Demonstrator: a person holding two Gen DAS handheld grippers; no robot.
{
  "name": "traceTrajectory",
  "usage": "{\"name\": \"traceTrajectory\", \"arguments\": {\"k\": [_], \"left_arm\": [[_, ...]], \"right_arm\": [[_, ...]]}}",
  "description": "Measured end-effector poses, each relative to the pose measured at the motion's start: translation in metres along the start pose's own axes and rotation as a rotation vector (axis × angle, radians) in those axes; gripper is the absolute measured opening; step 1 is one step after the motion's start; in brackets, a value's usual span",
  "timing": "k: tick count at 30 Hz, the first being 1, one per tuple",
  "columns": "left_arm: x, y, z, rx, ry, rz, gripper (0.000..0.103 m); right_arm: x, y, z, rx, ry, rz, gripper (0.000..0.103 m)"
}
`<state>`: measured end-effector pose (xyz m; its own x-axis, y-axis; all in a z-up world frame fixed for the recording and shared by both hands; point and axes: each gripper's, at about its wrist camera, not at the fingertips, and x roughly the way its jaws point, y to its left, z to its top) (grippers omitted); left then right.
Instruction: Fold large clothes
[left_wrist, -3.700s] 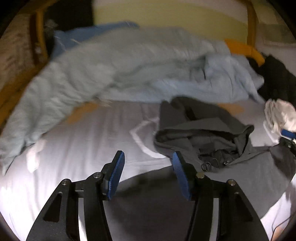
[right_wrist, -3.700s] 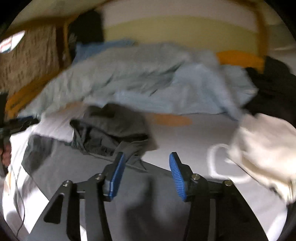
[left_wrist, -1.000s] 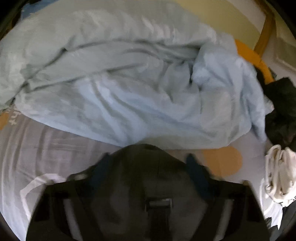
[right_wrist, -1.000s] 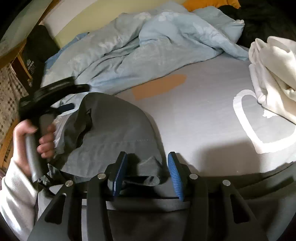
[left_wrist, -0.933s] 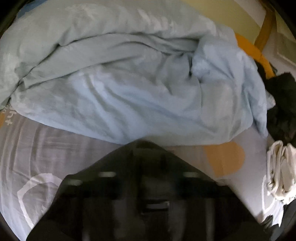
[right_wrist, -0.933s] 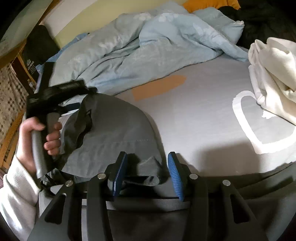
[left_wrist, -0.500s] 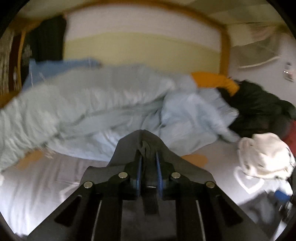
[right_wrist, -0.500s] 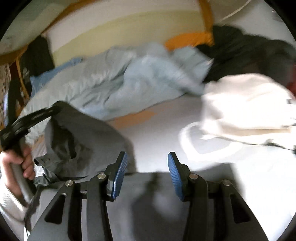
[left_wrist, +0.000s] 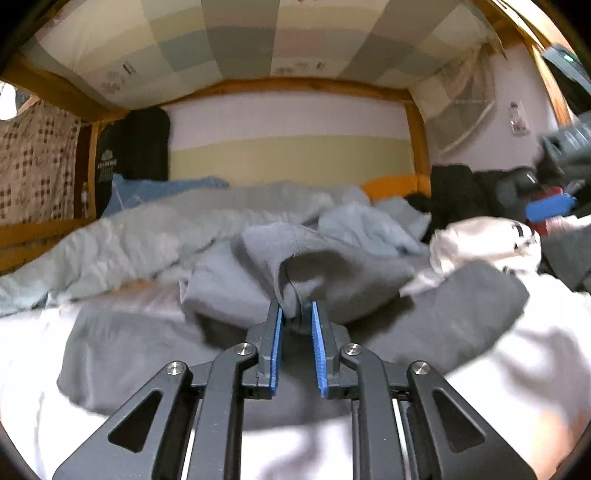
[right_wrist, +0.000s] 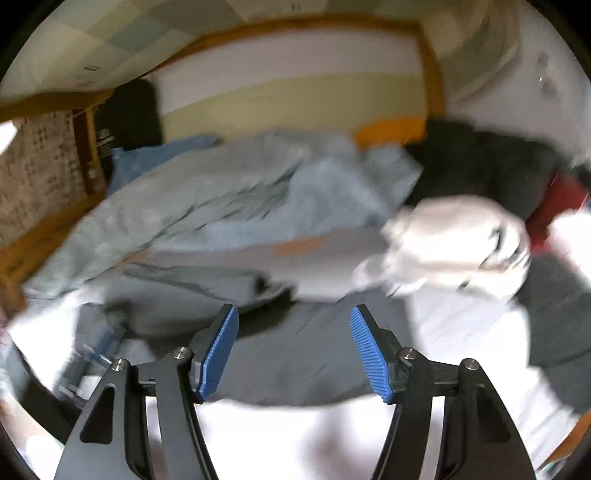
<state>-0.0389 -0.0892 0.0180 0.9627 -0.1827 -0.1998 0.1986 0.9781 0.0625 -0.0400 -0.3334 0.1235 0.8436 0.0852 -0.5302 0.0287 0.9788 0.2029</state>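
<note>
Fabric first: left wrist view has the left gripper (left_wrist: 296, 314) pinching a bunched fold of the dark grey cotton garment (left_wrist: 332, 269), blue pads narrow, having just eased apart slightly. Garment sprawls on the white bed sheet (left_wrist: 26, 369), just in front of the rumpled pale blue duvet (left_wrist: 147, 236).

Right wrist view: right gripper (right_wrist: 293, 325) wide with nothing between its pads, jaws just been opening, above the garment's flat part; cream bundled cloth (right_wrist: 458, 236) beside the duvet

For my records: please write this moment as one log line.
left gripper: shut on grey garment | right gripper: open, empty

Motion-blurred white garment (right_wrist: 458, 236), bedding (right_wrist: 221, 199)
</note>
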Motion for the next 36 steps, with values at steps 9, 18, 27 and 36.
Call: {"name": "traceTrajectory", "arguments": {"k": [9, 18, 27, 36], "left_arm": [[-0.044, 0.012, 0.022, 0.065, -0.128, 0.027, 0.097], [0.036, 0.093, 0.062, -0.17, 0.011, 0.063, 0.097], [0.109, 0.105, 0.01, -0.467, 0.382, -0.143, 0.034], [0.027, 0.065, 0.007, -0.346, 0.279, -0.149, 0.011]], "right_arm": [[0.029, 0.006, -0.014, 0.028, 0.069, 0.007, 0.066], [0.103, 0.012, 0.014, 0.095, 0.147, 0.158, 0.067], [0.172, 0.04, -0.018, 0.047, 0.25, 0.144, 0.053], [0.091, 0.043, -0.046, 0.0, 0.0, 0.104, 0.002]]}}
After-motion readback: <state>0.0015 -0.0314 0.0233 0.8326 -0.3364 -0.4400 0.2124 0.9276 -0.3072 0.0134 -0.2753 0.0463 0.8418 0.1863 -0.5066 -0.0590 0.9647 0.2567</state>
